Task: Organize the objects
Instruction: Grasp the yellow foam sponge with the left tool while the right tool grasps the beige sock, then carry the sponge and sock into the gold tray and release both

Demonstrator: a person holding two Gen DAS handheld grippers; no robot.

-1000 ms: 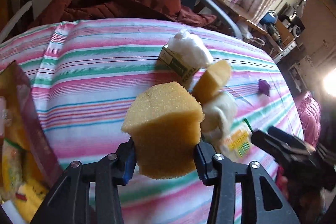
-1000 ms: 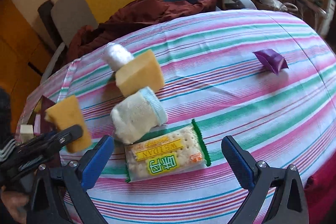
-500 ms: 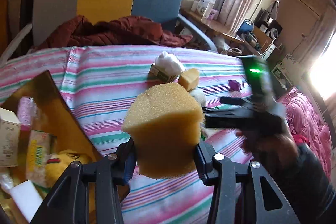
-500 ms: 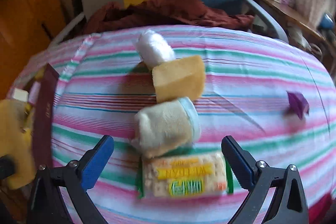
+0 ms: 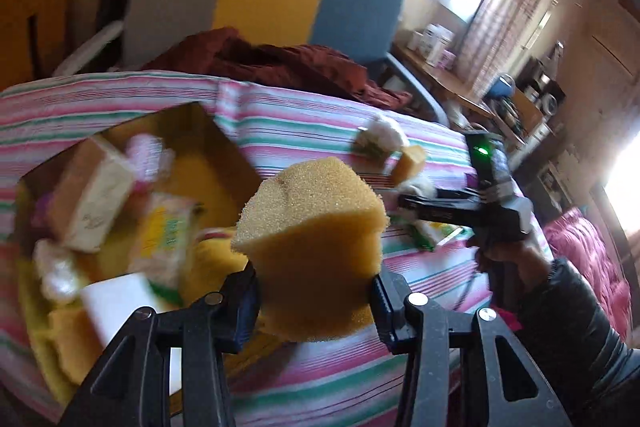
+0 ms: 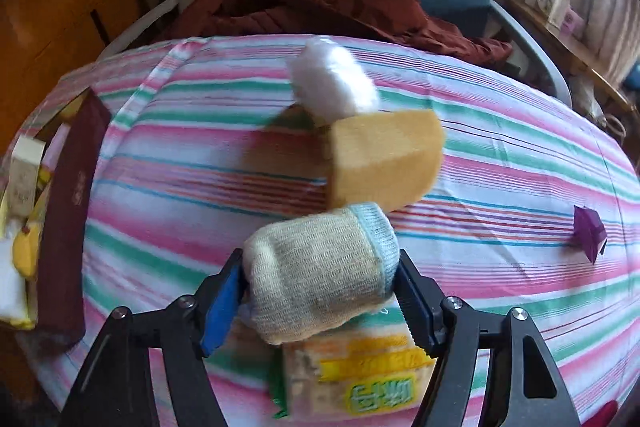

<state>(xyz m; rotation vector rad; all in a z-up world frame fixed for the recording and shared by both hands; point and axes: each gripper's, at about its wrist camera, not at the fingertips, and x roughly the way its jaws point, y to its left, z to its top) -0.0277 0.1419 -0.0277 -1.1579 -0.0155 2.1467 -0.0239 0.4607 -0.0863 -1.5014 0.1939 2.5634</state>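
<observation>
Box (image 5: 224, 147) at left of frame already holds several items; left gripper (image 5: 314, 301) clamps a sponge (image 5: 312, 243) at centre, near the box; right gripper (image 6: 320, 297) pinches a sock roll (image 6: 320, 267); 2nd sponge (image 6: 384, 159), cracker pack (image 6: 360, 375), white wad (image 6: 332, 83), purple scrap (image 6: 588, 231) remain on cloth.

Box contents (image 5: 120, 211) blurred; cracker packet (image 6: 360, 375) partly hidden.

Coarse porous foam sponge (image 5: 316, 247), ribbed knit rolled sock (image 6: 320, 267), glossy plastic cracker packet (image 6: 360, 375), striped woven cloth tablecloth (image 6: 500, 155)
</observation>
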